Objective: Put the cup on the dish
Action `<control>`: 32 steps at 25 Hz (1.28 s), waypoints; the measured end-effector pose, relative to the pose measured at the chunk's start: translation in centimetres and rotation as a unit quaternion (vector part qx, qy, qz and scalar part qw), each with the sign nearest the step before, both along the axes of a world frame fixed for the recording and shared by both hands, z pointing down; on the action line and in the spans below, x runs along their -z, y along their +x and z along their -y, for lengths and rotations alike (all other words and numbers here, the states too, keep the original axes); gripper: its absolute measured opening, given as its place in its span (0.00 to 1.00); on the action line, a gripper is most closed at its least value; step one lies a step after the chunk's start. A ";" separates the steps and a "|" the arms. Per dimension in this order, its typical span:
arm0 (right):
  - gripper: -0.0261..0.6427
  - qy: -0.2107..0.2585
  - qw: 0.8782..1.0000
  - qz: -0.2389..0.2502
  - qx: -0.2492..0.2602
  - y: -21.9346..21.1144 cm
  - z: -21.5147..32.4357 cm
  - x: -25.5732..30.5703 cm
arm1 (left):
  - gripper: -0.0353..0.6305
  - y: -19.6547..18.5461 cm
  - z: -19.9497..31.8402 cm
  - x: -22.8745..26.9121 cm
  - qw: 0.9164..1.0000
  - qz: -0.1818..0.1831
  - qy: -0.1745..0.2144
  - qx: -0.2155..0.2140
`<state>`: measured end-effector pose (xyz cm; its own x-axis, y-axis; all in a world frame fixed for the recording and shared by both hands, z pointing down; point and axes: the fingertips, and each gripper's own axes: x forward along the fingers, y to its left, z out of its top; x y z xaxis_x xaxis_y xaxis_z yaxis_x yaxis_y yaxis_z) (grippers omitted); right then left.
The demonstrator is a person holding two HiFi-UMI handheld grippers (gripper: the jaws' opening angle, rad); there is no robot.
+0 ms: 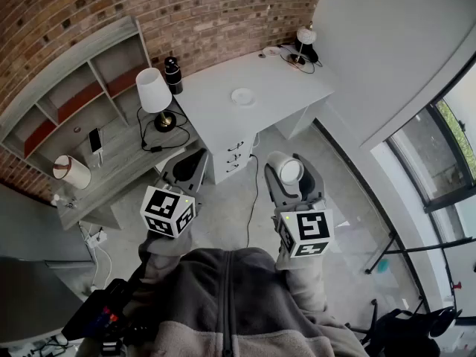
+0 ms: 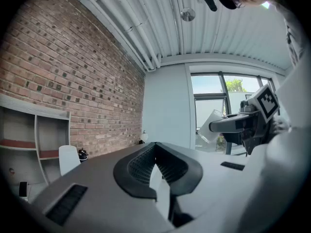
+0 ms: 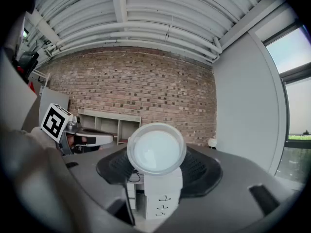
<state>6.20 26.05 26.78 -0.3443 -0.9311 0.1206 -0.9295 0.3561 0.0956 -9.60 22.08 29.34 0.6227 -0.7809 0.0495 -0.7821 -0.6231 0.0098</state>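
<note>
The cup point(image 3: 156, 152) is clamped in the wide-set jaws of the right hand-held gripper point(image 1: 288, 177), well apart from the dish point(image 1: 242, 96). It is to be centred above the dish before release. The left hand-held gripper point(image 2: 156, 152) is closed and empty.

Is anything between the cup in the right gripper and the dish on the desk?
Nothing visible. The cup, held in the right gripper, faces open floor, then bare desk up to the dish; the black bottle and small lamp stand off to the sides.
</note>
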 end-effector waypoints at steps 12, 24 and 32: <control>0.43 0.010 1.000 0.016 0.017 0.9 0.5 0.1 | 0.06 0.8 0.2 -0.4 1.000 0.003 -0.004 0.017; 0.43 0.007 0.999 0.021 0.032 2.9 2.1 -1.0 | 0.06 2.6 1.6 -0.8 1.000 0.005 -0.007 0.031; 0.43 0.008 0.999 0.018 0.039 5.7 2.7 -1.4 | 0.06 5.5 2.7 -1.1 0.999 -0.002 -0.007 0.033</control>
<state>11.89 23.32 28.18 -0.4197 -0.9029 0.0928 -0.9019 0.4263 0.0694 -4.06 19.42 30.41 0.5699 -0.8196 0.0585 -0.8216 -0.5698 0.0207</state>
